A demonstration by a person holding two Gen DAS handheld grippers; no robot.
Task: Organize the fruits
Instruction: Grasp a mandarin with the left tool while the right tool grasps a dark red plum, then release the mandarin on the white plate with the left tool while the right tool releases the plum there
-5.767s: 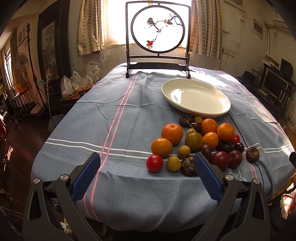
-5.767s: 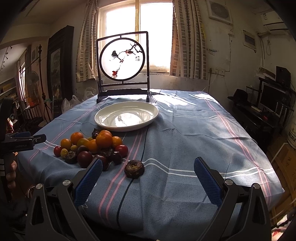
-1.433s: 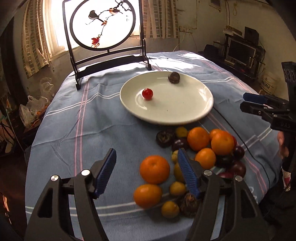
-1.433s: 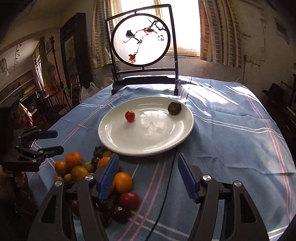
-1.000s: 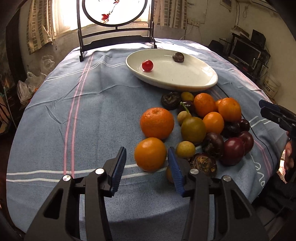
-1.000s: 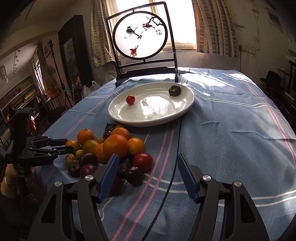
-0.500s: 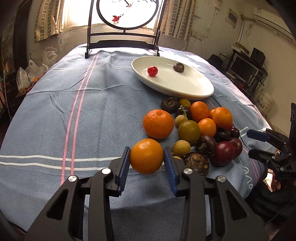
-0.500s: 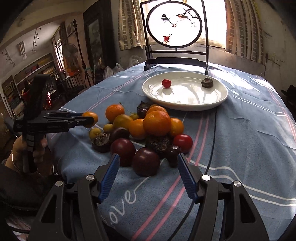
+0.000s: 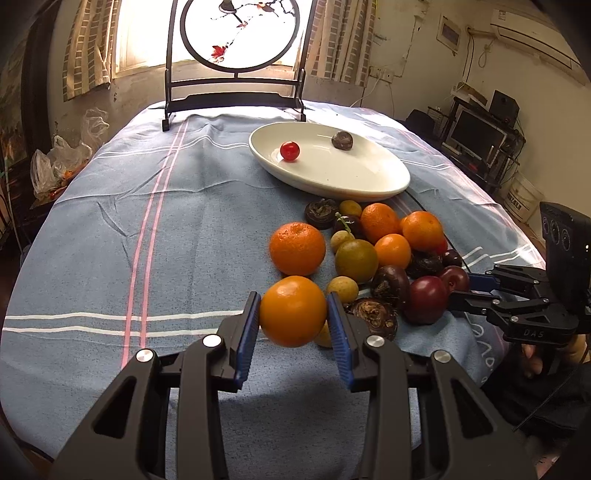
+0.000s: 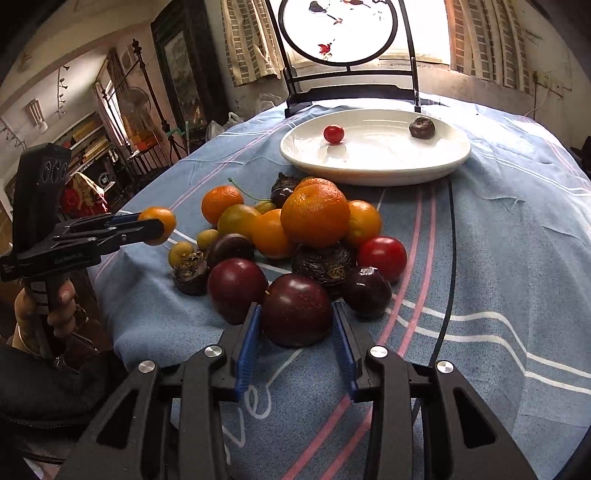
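My left gripper (image 9: 292, 301) is shut on an orange (image 9: 293, 311) at the near left of the fruit pile (image 9: 369, 240); the right wrist view shows the same gripper (image 10: 157, 225) at the left. My right gripper (image 10: 296, 314) has its jaws closing on a dark red plum (image 10: 297, 310), and the blue pads touch its sides. It reaches in from the right in the left wrist view (image 9: 458, 288). The white plate (image 9: 369, 184) behind the pile holds a cherry tomato (image 9: 289, 151) and a dark wrinkled fruit (image 9: 342, 140).
Oranges, plums, small yellow fruits and dark wrinkled fruits lie heaped on the blue striped cloth (image 9: 147, 221). A round painted screen on a black stand (image 9: 236, 33) is at the table's far edge. A black cable (image 10: 448, 258) runs along the cloth right of the pile.
My left gripper shut on the front orange. My right gripper came down to the near side of the pile and narrowed its jaws around the dark red plum.
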